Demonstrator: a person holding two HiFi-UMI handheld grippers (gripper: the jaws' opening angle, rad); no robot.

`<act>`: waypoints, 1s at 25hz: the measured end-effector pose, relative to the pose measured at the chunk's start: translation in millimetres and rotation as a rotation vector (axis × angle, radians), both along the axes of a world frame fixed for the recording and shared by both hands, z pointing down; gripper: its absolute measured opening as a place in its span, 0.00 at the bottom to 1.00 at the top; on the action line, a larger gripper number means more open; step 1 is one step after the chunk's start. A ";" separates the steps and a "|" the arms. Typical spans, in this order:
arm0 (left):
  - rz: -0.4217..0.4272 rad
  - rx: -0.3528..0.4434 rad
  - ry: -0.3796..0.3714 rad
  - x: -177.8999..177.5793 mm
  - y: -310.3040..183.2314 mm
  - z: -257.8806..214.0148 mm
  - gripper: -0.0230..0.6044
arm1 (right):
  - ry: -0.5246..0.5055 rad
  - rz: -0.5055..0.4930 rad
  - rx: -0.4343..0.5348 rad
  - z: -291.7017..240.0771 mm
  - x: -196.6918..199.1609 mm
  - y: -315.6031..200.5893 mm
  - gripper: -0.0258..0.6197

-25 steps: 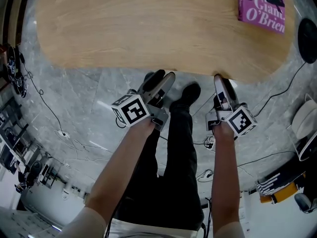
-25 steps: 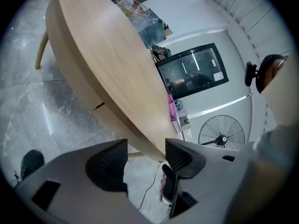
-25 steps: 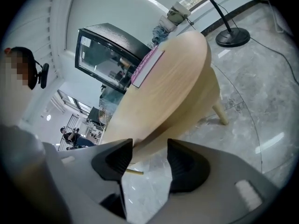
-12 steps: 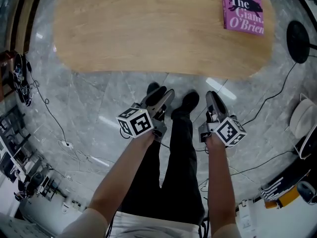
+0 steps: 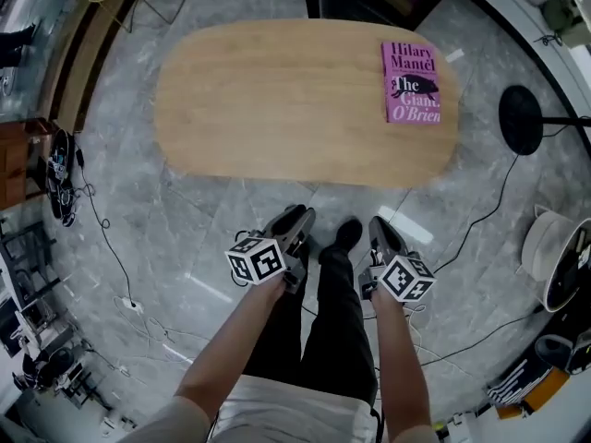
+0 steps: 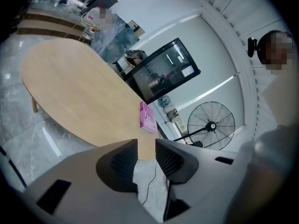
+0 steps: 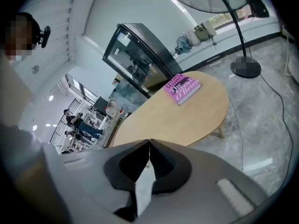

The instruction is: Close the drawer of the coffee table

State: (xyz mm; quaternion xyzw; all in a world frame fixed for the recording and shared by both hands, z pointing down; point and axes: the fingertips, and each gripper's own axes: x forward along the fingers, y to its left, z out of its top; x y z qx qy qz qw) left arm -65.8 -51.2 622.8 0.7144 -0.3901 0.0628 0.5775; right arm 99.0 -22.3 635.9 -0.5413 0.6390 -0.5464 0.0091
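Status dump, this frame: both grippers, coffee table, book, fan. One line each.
left gripper: jaws slightly apart, just been closing, nothing between them.
right gripper: shut, empty.
coffee table: no drawer seen sticking out past its edge.
book: closed, lying flat, cover up, on the table.
fan: standing upright; running or not, cannot tell.

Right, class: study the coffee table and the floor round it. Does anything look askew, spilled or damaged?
Nothing much. The table looks intact, with only a pink book lying flat near one end. Nothing is spilled. The one untidy thing is loose cables trailing over the floor.
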 end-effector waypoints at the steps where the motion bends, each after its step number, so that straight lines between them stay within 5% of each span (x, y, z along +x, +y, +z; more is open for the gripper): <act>1: -0.002 0.009 -0.003 1.1 -3.8 -11.6 0.22 | 0.009 -0.006 0.007 -10.7 2.3 -1.9 0.06; 12: 0.087 0.129 -0.081 -6.9 -10.7 -148.6 0.09 | 0.197 -0.200 0.121 -160.5 -0.7 -5.2 0.06; 25: 0.162 0.362 -0.136 -10.7 -28.5 -295.3 0.06 | 0.346 -0.326 0.291 -310.9 -14.5 -19.1 0.06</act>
